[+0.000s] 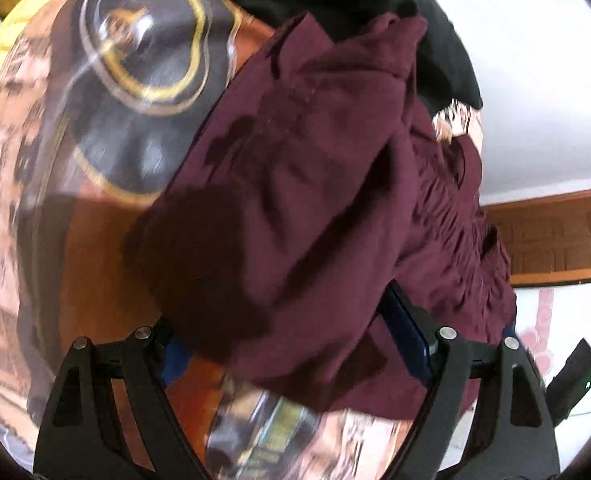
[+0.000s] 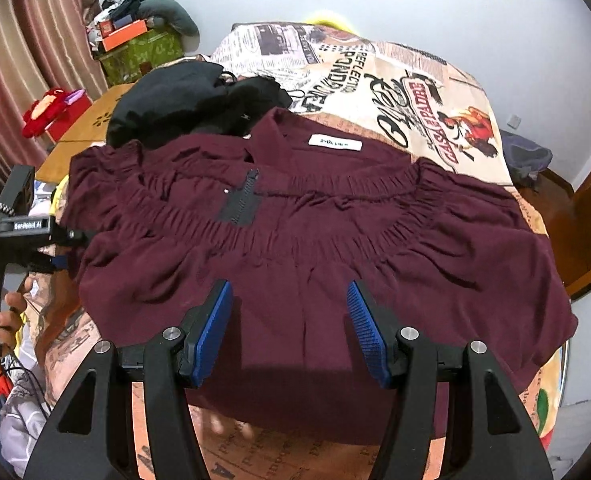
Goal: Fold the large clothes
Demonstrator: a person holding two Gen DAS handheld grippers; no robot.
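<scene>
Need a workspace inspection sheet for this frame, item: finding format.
Surface: bed with printed newspaper-pattern cover, rumpled.
Job's things: maroon garment spread flat, label up, zipper visible; left edge lifted.
Clutter: black clothes heaped beyond the garment; yellow item at the far edge.
Grippers: left gripper has maroon cloth draped between its fingers, closure cannot be told; right gripper open over the near hem, apart from the cloth.
Cables: dark cords at lower left, off the bed.
Surroundings: curtain, green box, wooden table, white wall.
</scene>
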